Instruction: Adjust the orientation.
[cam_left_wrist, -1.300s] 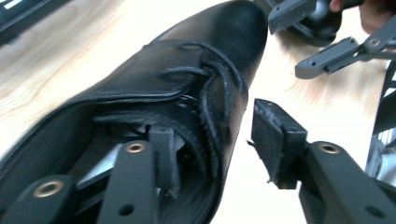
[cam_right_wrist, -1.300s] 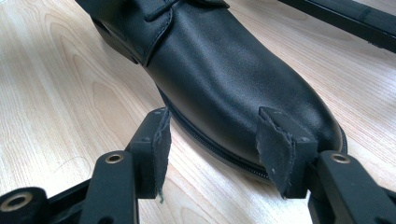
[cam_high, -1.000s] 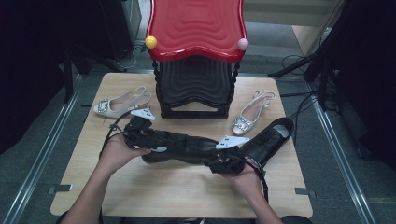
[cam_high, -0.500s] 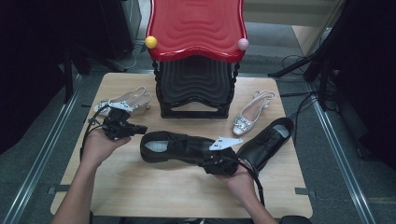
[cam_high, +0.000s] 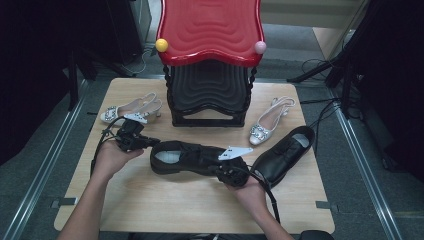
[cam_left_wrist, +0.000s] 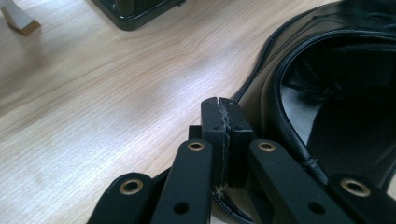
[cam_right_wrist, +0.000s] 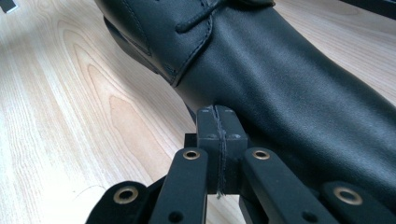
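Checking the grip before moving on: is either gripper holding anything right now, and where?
Nothing is held. The left gripper and right gripper are both shut empty beside the black shoe.

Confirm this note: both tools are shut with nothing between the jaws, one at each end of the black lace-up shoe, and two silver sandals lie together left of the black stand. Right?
Not quite. The silver sandals are apart: one sandal lies left of the black stand, the other sandal right of it, as the high view shows. The left tool and right tool are shut and empty at the ends of the black lace-up shoe.

Wooden table (cam_high: 165, 200) on grey floor (cam_high: 45, 150); red-topped black stool (cam_high: 210, 30) at back.
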